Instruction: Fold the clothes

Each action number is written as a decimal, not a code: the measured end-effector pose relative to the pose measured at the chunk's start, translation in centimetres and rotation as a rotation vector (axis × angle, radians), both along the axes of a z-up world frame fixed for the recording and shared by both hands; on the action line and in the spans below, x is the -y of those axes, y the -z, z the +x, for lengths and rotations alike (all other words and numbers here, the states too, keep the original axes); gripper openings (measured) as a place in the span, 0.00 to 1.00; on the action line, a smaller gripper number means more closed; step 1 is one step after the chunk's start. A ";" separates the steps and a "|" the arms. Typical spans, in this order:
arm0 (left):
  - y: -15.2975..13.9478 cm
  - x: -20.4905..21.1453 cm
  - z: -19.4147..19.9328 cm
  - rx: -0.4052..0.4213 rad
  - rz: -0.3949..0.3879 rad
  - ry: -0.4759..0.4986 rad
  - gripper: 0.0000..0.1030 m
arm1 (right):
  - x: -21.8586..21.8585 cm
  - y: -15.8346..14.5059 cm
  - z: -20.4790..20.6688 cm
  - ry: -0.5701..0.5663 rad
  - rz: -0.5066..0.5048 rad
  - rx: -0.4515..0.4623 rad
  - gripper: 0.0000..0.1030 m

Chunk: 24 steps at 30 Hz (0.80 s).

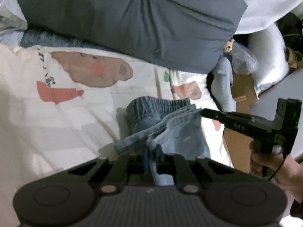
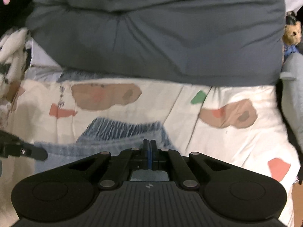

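Left tongs (image 1: 151, 158) pinch denim shorts (image 1: 166, 124) | right tongs (image 2: 149, 151) closed on denim | waistband faces away

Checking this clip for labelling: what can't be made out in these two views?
- Lower part of the jeans: both views, hidden under the gripper bodies.
- Whether the right gripper pinches denim: right wrist view, its shut pads hide the contact; left wrist view shows it only side-on at the hem.
- Small toy beside the grey pillow: too small and blurred.
- Bedsheet print: blurred.
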<state>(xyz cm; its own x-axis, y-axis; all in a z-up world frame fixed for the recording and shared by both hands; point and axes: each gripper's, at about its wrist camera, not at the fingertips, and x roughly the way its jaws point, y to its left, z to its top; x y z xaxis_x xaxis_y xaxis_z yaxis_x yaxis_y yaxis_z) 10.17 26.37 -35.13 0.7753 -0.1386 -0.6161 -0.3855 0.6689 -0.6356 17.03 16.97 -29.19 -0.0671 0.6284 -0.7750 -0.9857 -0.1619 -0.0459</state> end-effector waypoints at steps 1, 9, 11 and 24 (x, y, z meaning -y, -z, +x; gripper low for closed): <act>-0.1 0.0 0.1 0.002 0.007 -0.005 0.07 | -0.2 -0.2 0.1 0.006 0.001 -0.004 0.00; 0.9 -0.6 0.1 -0.030 0.003 -0.020 0.07 | -0.5 1.1 0.3 -0.035 -0.056 0.021 0.51; 1.3 -0.7 0.1 -0.045 0.001 -0.020 0.07 | -0.7 1.5 0.4 -0.035 -0.060 0.025 0.50; 3.0 -0.4 0.7 -0.102 0.030 -0.007 0.09 | -1.1 1.5 -0.7 -0.103 -0.053 0.080 0.08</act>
<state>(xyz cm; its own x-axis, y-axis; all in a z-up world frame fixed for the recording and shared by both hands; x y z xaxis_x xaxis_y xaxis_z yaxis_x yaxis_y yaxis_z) 10.85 26.80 -38.18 0.7089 -0.1136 -0.6961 -0.4521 0.6844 -0.5721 16.35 18.05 -30.72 -0.0661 0.5793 -0.8124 -0.9573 -0.2664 -0.1121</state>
